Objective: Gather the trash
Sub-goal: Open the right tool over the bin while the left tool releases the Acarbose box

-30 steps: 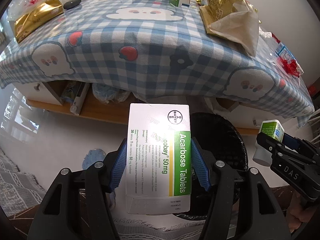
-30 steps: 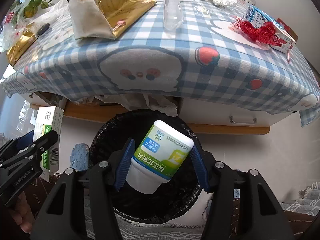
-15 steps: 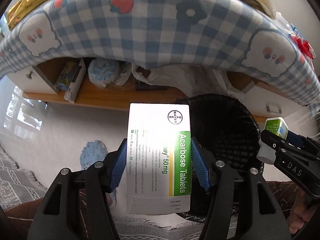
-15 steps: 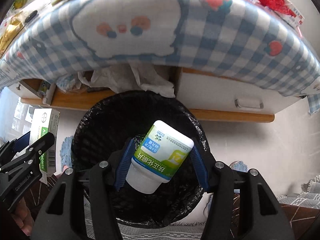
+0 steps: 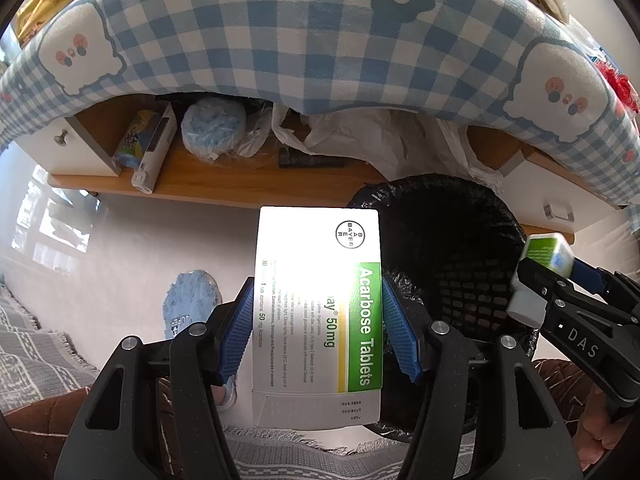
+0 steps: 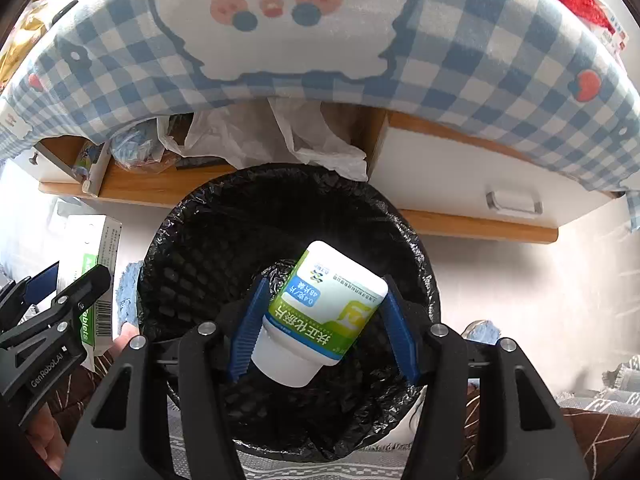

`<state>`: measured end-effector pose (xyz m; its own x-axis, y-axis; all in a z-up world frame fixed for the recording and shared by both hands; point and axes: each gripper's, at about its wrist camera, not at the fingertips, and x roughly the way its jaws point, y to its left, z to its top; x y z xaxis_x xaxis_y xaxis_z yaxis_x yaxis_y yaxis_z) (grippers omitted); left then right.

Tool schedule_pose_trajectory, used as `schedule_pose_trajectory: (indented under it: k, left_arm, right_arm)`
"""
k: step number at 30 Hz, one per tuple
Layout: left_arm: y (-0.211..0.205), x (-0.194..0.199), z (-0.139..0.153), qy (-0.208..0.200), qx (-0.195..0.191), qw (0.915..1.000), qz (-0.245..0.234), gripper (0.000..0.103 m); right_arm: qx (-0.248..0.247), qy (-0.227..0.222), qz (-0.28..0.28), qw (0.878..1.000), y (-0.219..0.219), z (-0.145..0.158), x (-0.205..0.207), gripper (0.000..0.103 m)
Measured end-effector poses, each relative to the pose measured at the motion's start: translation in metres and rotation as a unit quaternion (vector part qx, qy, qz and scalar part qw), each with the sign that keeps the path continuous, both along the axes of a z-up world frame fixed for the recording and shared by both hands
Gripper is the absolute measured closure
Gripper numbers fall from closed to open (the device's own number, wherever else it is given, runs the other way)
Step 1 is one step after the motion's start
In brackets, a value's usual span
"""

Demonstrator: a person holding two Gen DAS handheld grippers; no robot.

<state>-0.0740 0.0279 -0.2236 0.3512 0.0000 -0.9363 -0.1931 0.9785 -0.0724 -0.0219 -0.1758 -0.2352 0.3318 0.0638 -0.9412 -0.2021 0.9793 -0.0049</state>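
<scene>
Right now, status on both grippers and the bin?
Left gripper clamped on tablet box, beside the bin. Right gripper opening, bottle between pads, over bin mouth. Nothing blocking.

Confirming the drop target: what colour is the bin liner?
Black; the bin liner shows best in the right wrist view.
</scene>
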Motion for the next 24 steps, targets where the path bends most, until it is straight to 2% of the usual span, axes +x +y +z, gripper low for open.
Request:
schedule_pose_trajectory:
  k: [2,8,13,24]
  left_arm:
    - [-0.002,0.000,0.002,-0.002,-0.001,1.0000,-0.001,0.044]
    - [-0.016,0.003,0.005,-0.005,-0.007,0.9999,-0.014,0.044]
    - [-0.036,0.006,0.001,0.001,-0.006,0.9995,-0.031,0.044]
    - [-0.081,0.016,-0.013,0.021,-0.007,0.9983,-0.054,0.044]
  right_arm:
    - [0.002,-0.003,-0.005,1.000,-0.003,0.003,0.000,0.034]
    - [-0.009,-0.013,-0.022,1.000,-0.019,0.007,0.000,0.014]
    - [-0.013,-0.015,-0.041,0.999,-0.047,0.005,-0.002,0.010]
    - [-0.024,-0.023,-0.080,0.996,-0.120,0.006,-0.007,0.010]
